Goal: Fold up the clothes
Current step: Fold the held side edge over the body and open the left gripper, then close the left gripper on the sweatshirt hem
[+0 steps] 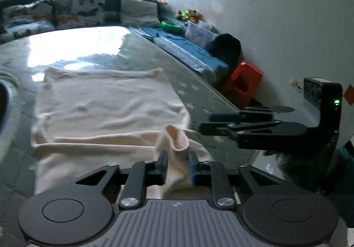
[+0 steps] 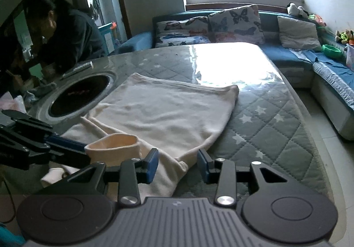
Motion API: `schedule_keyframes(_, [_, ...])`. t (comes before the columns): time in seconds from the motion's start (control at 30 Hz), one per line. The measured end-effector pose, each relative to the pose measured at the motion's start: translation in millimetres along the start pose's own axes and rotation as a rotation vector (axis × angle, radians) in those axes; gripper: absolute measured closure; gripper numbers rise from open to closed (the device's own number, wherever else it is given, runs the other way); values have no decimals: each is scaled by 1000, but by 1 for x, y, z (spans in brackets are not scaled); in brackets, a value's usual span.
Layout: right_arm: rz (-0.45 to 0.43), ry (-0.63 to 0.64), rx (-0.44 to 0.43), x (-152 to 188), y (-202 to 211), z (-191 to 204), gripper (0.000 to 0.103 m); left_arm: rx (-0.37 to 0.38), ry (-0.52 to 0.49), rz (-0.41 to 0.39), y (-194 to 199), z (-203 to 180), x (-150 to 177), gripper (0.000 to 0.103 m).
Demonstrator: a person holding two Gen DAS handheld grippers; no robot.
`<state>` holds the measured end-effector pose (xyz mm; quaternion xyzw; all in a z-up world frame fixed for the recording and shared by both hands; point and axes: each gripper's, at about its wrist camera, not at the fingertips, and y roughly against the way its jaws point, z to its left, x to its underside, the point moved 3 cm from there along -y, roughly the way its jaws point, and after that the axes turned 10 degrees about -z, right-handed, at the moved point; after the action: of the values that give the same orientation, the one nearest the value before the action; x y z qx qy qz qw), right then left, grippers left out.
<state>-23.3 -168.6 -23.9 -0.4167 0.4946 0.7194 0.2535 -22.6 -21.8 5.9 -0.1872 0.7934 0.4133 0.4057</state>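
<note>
Grey quilted star-patterned desk (image 2: 276, 127) carries a cream knit garment (image 2: 163, 111), spread flat at its centre beside a round dark opening (image 2: 79, 96). Left tool (image 1: 178, 164): jaws parted, raised sleeve cuff (image 1: 177, 138) between them, pads not pressing. Right tool (image 2: 178, 166): open, straddling the garment's near corner, no grip.

The cream garment (image 2: 163, 111) covers the middle of the bench (image 2: 276, 127), leaving bare quilted cover along the right edge and at the sunlit far end. At the left edge sits 1 round dark recess (image 2: 79, 94), with a person (image 2: 70, 34) leaning beyond it.
</note>
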Motion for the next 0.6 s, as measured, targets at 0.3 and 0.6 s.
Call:
schedule_keyframes(0.3, [21, -32, -92, 1, -12, 23, 65, -176, -8, -41, 29, 48, 3, 72])
schedule_keyframes(0.6, [84, 25, -52, 21, -16, 27, 66, -325, -34, -40, 21, 75, 0, 69])
